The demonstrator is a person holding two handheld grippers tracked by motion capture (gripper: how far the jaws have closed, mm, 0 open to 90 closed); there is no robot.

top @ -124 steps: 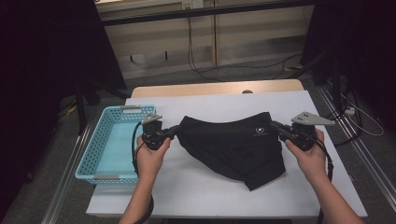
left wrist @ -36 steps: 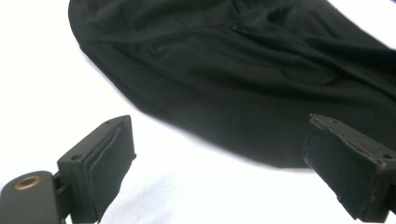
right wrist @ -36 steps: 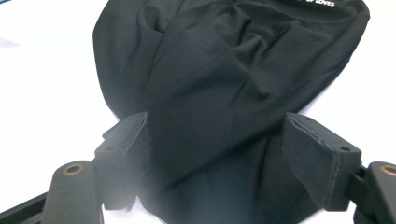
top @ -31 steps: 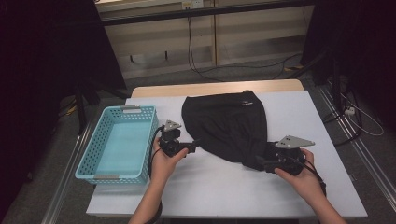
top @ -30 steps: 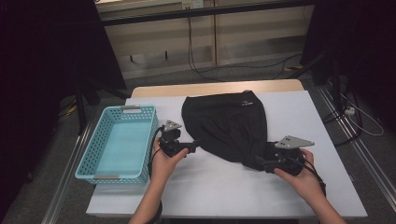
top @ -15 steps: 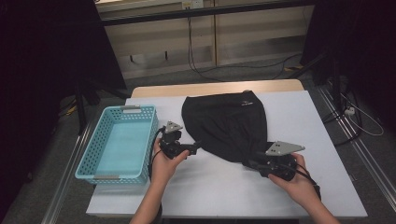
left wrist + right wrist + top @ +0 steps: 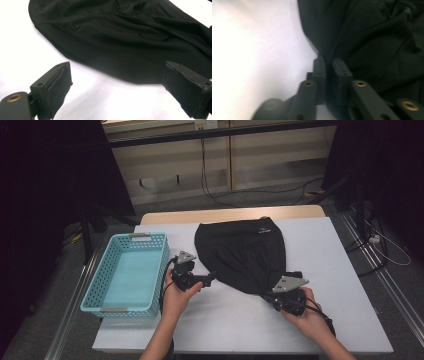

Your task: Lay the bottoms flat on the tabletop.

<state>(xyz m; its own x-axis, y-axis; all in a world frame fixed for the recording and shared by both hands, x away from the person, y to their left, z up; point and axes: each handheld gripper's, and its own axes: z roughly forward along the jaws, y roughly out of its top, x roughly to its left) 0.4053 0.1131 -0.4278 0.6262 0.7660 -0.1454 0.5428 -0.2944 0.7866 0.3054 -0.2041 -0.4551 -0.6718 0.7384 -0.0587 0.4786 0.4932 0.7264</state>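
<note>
A black garment (image 7: 240,252) is lying spread on the white counter (image 7: 345,270), right of the middle, with its wide end reaching toward the far edge and its near end narrowing into a bunched corner. A small pale mark is showing on the cloth near the far edge.

The right claw (image 7: 272,296) is sitting at that bunched near corner, held in the person's right hand (image 7: 305,312). Its jaws have just been closing, and in the right gripper view (image 7: 325,68) they are standing almost together with a fold of the black cloth pinched between them, so the claw is clamping on the garment's edge.

The left claw (image 7: 210,278) is resting just beside the garment's left edge, held in the left hand (image 7: 177,297) and pointing right toward the cloth. In the left gripper view (image 7: 115,82) its jaws are standing wide apart above the bare counter, with the garment's edge lying a little beyond them and nothing between the pads.

A turquoise basket (image 7: 107,280) is sitting at the left side of the counter, near the left hand.
</note>
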